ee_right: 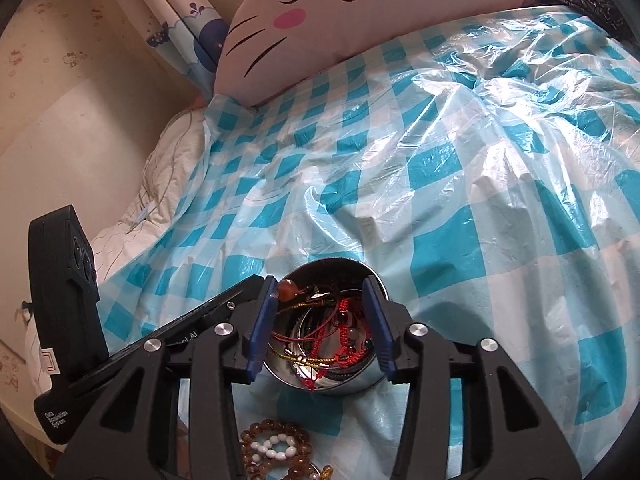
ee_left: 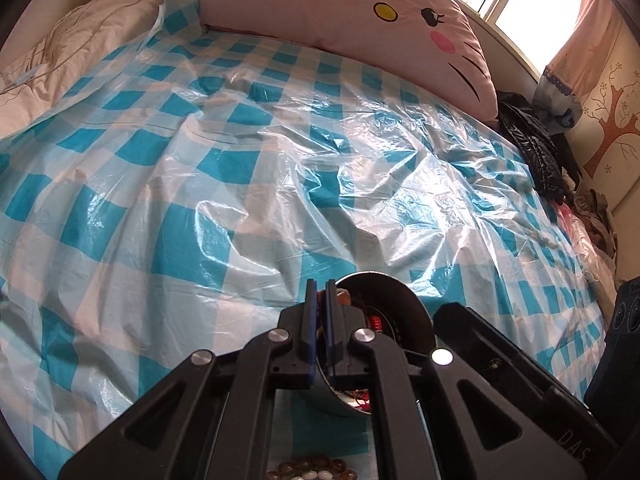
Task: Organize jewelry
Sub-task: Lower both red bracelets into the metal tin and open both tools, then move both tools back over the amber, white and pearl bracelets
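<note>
A round metal tin [ee_right: 362,382] sits on the checked bed cover, filled with red cords, gold chains and an amber bead [ee_right: 289,289]. My right gripper [ee_right: 324,316] is open, its blue fingers on either side of the tin. My left gripper [ee_left: 319,312] is shut on the tin's rim [ee_left: 416,308], pads pinching the near left edge. Amber and white bead bracelets [ee_right: 276,450] lie on the cover just in front of the tin; they also show in the left wrist view [ee_left: 316,468].
Blue-and-white checked plastic sheet [ee_left: 248,184] covers the bed. A pink cat-face cushion [ee_left: 360,4] lies at the head. A white pillow [ee_left: 68,52] is far left. Dark clothes [ee_left: 536,148] are piled at the right edge near the window.
</note>
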The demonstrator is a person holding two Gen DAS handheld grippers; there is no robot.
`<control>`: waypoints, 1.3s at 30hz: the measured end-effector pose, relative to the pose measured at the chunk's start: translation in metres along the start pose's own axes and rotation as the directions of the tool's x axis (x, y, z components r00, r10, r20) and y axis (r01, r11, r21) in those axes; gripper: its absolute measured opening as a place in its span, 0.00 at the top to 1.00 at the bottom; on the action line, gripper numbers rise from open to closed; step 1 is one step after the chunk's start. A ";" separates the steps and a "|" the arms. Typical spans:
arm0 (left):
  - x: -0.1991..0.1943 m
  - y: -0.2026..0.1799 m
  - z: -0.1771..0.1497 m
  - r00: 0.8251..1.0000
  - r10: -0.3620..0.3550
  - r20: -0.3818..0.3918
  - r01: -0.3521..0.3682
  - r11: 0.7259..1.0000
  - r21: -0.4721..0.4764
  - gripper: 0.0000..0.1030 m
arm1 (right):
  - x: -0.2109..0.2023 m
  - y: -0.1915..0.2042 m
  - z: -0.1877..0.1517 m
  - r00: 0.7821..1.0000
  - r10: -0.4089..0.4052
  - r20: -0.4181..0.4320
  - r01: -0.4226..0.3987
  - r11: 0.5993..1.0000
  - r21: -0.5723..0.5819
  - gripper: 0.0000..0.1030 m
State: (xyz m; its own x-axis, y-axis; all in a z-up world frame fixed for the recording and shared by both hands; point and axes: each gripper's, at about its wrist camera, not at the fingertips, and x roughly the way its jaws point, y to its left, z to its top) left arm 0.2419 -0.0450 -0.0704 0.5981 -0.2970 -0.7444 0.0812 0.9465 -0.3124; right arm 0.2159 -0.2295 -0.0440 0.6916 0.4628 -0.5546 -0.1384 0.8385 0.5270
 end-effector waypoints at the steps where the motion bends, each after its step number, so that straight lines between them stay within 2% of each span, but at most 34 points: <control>1: -0.001 0.000 0.001 1.000 0.010 0.004 -0.010 1.000 0.006 0.95 | -0.001 -0.002 0.000 1.000 0.000 0.001 0.000 1.000 0.006 0.59; 5: -0.005 -0.005 0.002 0.997 0.073 0.026 -0.075 0.996 0.052 0.94 | -0.004 -0.007 0.000 1.000 -0.024 0.006 0.024 1.000 0.020 0.59; 6: -0.007 -0.006 0.002 0.995 0.090 0.035 -0.092 0.994 0.067 0.87 | -0.005 -0.009 0.000 1.000 -0.028 0.008 0.028 0.999 0.025 0.59; 7: -0.007 -0.008 0.002 0.994 0.101 0.042 -0.104 0.992 0.077 0.66 | -0.006 -0.011 0.000 0.999 -0.037 0.013 0.036 0.999 0.030 0.59; 8: -0.009 -0.008 0.002 0.993 0.105 0.052 -0.109 0.991 0.077 0.54 | -0.007 -0.012 0.001 0.999 -0.045 0.018 0.044 0.998 0.035 0.59; 9: -0.011 -0.007 0.003 0.994 0.095 0.058 -0.099 0.992 0.073 0.48 | -0.008 -0.014 0.001 0.999 -0.051 0.020 0.050 0.998 0.041 0.57; 12: -0.013 0.002 0.006 0.998 0.034 0.050 -0.036 0.999 0.021 0.48 | -0.007 -0.014 0.000 0.998 -0.058 0.013 0.057 0.998 0.034 0.56; 14: -0.014 0.011 0.008 0.999 0.020 0.050 -0.019 0.999 -0.028 0.48 | -0.007 -0.010 -0.001 0.998 -0.063 0.014 0.063 0.998 0.010 0.56; 19: -0.020 0.016 0.010 0.995 0.069 0.078 -0.067 0.998 -0.021 0.48 | -0.008 -0.005 -0.002 0.998 -0.065 0.016 0.065 0.998 -0.012 0.56; 21: -0.024 0.019 0.010 0.991 0.086 0.099 -0.083 0.996 -0.034 0.45 | -0.003 0.000 -0.004 1.000 -0.028 -0.009 0.028 0.999 -0.028 0.54; 23: -0.028 0.023 0.011 0.989 0.097 0.113 -0.091 0.994 -0.054 0.45 | 0.007 0.015 -0.010 0.999 0.005 -0.054 -0.010 0.996 -0.090 0.52; 27: -0.030 0.028 0.012 0.988 0.101 0.119 -0.093 0.993 -0.070 0.45 | 0.031 0.046 -0.023 0.992 -0.041 -0.118 0.013 0.973 -0.229 0.50; 32: -0.030 0.024 0.011 0.988 0.098 0.120 -0.092 0.994 -0.053 0.45 | 0.050 0.036 -0.026 0.976 -0.171 -0.135 0.134 0.960 -0.245 0.48; 35: -0.031 0.023 0.012 0.988 0.097 0.122 -0.092 0.995 -0.050 0.44 | 0.048 0.028 -0.023 0.978 -0.160 -0.134 0.128 0.967 -0.219 0.48; 37: -0.031 0.022 0.012 0.988 0.096 0.118 -0.091 0.995 -0.046 0.44 | 0.045 0.030 -0.023 0.975 -0.188 -0.116 0.155 0.957 -0.247 0.48; 39: -0.031 0.019 0.011 0.987 0.109 0.119 -0.106 0.994 -0.029 0.44 | 0.042 0.029 -0.023 0.979 -0.169 -0.116 0.138 0.962 -0.237 0.48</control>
State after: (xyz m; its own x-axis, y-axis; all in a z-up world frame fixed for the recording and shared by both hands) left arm 0.2334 -0.0162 -0.0467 0.6943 -0.1749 -0.6981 -0.0062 0.9685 -0.2489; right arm 0.2250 -0.1792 -0.0669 0.6182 0.3442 -0.7066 -0.2054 0.9385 0.2775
